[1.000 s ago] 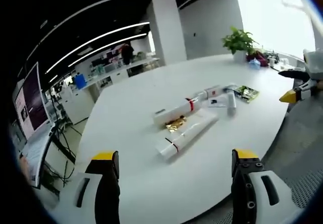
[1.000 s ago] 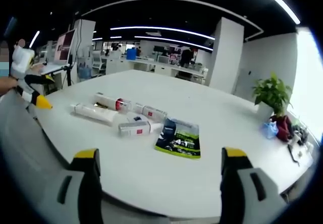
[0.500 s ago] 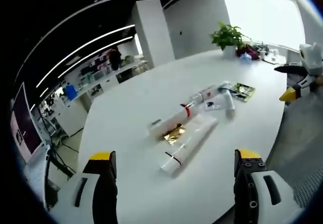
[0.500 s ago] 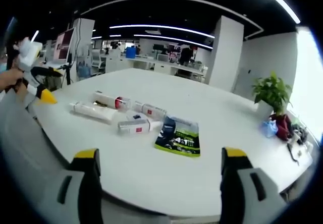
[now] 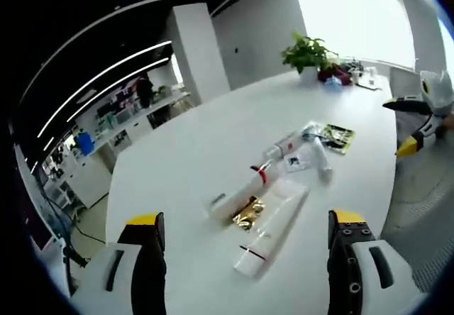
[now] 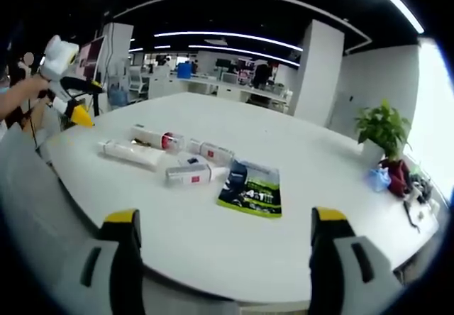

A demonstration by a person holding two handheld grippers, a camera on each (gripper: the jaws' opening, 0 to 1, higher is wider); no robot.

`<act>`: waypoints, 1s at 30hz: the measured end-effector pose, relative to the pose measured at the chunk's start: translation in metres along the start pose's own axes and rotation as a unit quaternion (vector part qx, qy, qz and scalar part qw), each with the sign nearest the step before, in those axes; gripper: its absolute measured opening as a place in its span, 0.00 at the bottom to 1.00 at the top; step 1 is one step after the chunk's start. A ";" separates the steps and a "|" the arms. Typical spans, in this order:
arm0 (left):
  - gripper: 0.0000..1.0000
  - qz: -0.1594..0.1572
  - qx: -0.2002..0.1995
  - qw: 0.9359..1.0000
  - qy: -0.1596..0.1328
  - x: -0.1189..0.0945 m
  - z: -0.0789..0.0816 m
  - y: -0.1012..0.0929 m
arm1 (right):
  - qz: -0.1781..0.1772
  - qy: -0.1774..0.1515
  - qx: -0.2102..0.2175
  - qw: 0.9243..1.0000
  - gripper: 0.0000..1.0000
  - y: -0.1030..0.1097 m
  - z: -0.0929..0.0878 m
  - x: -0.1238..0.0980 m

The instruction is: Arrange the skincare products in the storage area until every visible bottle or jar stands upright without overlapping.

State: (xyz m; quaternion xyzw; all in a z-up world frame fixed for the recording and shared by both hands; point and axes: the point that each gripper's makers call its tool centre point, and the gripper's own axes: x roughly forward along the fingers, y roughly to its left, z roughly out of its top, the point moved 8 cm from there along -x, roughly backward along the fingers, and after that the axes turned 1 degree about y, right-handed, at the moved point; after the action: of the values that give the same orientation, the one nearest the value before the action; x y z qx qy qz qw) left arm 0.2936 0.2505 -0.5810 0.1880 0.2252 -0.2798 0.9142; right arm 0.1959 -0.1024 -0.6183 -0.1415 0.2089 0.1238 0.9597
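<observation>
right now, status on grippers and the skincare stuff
Left gripper and right gripper open, empty, short of table. Skincare tubes all lying flat. Nothing blocking.

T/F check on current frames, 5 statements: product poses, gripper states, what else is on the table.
1. All the skincare tubes lie on their sides on the white table. True.
2. The left gripper is shut on the long white tube. False: its jaws stand wide apart and empty, short of the tube.
3. A dark green packet lies flat beside the products. True.
4. The potted plant stands in the middle of the product cluster. False: it stands apart, near the table's far edge.
5. The right gripper is open and holds nothing. True.
</observation>
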 end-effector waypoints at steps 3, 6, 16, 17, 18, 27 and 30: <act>0.92 0.000 0.018 1.000 0.001 0.007 0.004 0.005 | -0.001 0.002 0.001 1.000 1.00 0.000 0.000 0.000; 0.92 -0.008 0.038 0.999 0.012 0.016 0.007 0.008 | 0.004 0.000 0.008 1.000 1.00 0.000 0.000 0.000; 0.90 -0.043 0.068 0.996 0.033 0.046 0.023 0.021 | 0.008 0.003 0.015 1.000 1.00 0.000 -0.001 0.001; 0.89 -0.045 0.072 0.996 0.036 0.048 0.024 0.022 | 0.008 0.004 0.015 1.000 1.00 0.000 -0.001 0.001; 0.89 -0.048 0.078 0.995 0.044 0.051 0.024 0.023 | 0.008 0.003 0.015 1.000 1.00 0.000 -0.001 0.001; 0.86 -0.093 0.130 0.983 0.092 0.077 0.026 0.027 | 0.004 0.005 0.016 1.000 1.00 0.000 -0.002 0.001; 0.82 -0.108 0.131 0.980 0.099 0.085 0.027 0.029 | 0.004 0.006 0.017 1.000 1.00 0.000 -0.002 0.001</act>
State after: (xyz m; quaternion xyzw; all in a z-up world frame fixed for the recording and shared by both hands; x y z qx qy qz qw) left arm 0.3826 0.2235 -0.5961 0.3078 0.2949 -0.3836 0.8192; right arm 0.1957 -0.1029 -0.6202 -0.1248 0.2170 0.1229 0.9603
